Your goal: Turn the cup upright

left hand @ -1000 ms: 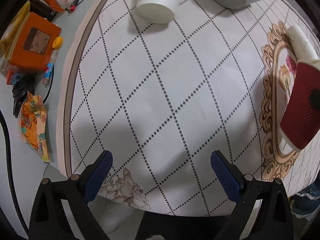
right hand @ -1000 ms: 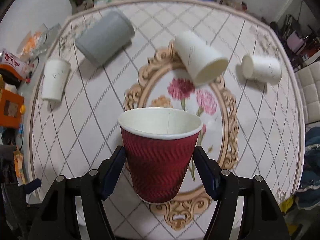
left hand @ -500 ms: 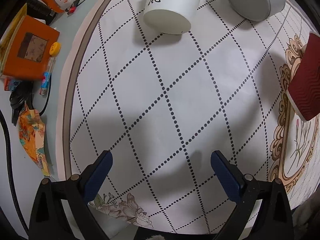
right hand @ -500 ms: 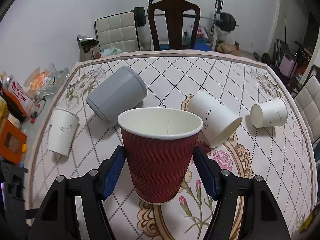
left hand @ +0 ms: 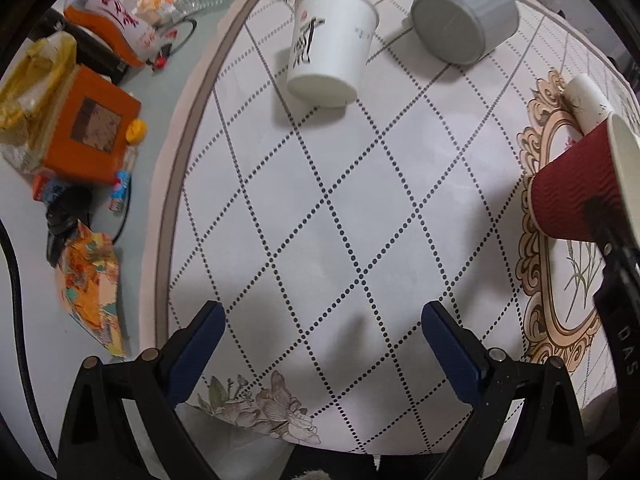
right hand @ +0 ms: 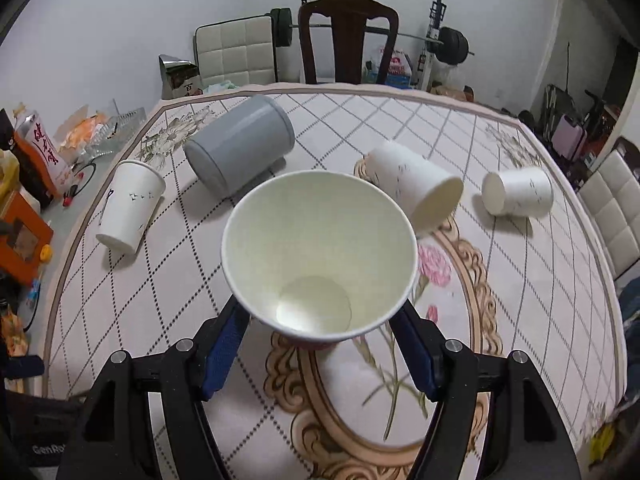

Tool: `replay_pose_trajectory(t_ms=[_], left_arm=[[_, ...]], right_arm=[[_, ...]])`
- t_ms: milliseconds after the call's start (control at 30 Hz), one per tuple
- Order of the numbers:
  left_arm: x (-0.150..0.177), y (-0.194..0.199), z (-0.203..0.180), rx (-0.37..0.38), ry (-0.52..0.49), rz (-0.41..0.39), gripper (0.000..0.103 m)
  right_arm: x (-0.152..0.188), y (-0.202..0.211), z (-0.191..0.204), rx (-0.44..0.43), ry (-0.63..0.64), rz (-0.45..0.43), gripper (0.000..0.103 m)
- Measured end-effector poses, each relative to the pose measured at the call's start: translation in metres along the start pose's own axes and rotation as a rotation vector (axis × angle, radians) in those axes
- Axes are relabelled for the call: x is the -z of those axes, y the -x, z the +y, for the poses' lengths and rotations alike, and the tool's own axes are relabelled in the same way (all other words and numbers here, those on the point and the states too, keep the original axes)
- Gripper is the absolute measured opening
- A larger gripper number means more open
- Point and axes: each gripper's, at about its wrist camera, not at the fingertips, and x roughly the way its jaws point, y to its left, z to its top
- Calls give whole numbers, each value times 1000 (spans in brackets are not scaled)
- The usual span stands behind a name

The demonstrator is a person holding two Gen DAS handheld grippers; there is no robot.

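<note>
Patterned tablecloth (right hand: 500, 280) with several cups lying tipped over. Right gripper (right hand: 320, 344) clamped on red cup (right hand: 320, 248), mouth up, above the floral medallion. Left gripper (left hand: 320, 344) spread apart, holding nothing.

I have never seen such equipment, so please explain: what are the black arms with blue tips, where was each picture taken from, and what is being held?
No robot here: a person holds one two-finger tool in each hand, with a fisheye camera on each looking along its fingers. The left view shows the left tool open and empty above the patterned tablecloth. The right view shows the right tool gripping a red cup, mouth toward the camera. On the cloth lie a grey cup and three white cups, all on their sides.
</note>
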Motion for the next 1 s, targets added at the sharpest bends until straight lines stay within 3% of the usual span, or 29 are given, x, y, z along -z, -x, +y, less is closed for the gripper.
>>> replay_pose_trajectory(t_ms=[367, 467, 833, 1000], left_arm=[[23, 62, -4, -21, -26, -109, 100], [38, 93, 5, -5, -29, -180, 100], [104, 248, 7, 35, -19, -462, 100], [133, 292, 9, 64, 2, -538, 100]], right_arm=[[21, 65, -27, 63, -23, 53, 102], [18, 100, -38, 103, -17, 47, 102], [1, 291, -77, 92, -10, -111, 103], [0, 350, -90, 82, -24, -149, 103]])
